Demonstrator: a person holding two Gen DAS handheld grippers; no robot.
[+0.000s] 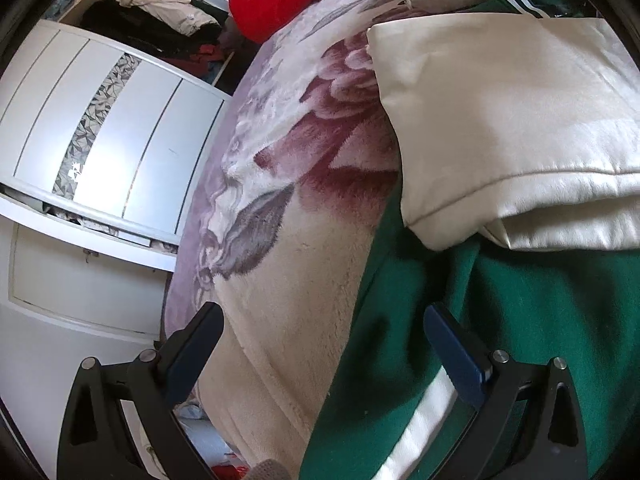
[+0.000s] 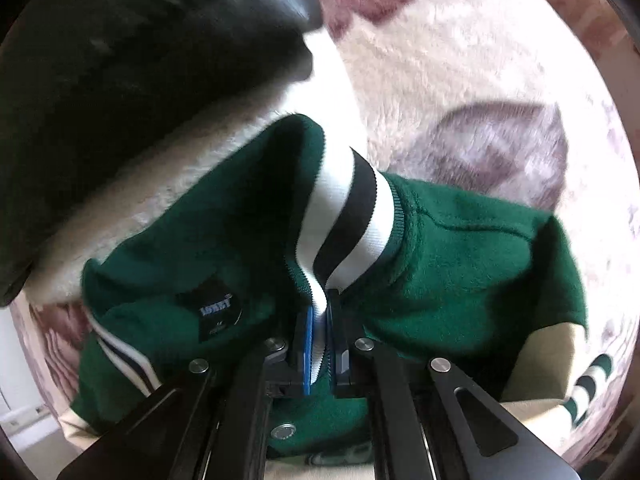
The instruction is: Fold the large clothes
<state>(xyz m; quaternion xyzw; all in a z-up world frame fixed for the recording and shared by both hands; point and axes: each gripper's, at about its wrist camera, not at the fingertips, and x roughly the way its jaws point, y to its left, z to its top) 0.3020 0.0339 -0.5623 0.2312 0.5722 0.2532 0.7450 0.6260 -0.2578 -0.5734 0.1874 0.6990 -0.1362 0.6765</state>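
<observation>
A green fleece varsity jacket [image 2: 460, 256] with cream sleeves [image 1: 520, 120] and a black-and-white striped collar [image 2: 352, 216] lies rumpled on a floral plush blanket.

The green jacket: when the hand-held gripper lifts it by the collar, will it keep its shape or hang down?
The green jacket probably hangs limp: its fleece already sags in folds around the pinched striped collar. The cream sleeve looks smoother, so it may slide off.

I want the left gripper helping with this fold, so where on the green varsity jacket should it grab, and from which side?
Probably the striped hem band of the green varsity jacket, beside the open left gripper. It is a thick edge lying on the floral blanket, so slide one finger under from the blanket side. The right gripper already pinches the striped collar.
</observation>
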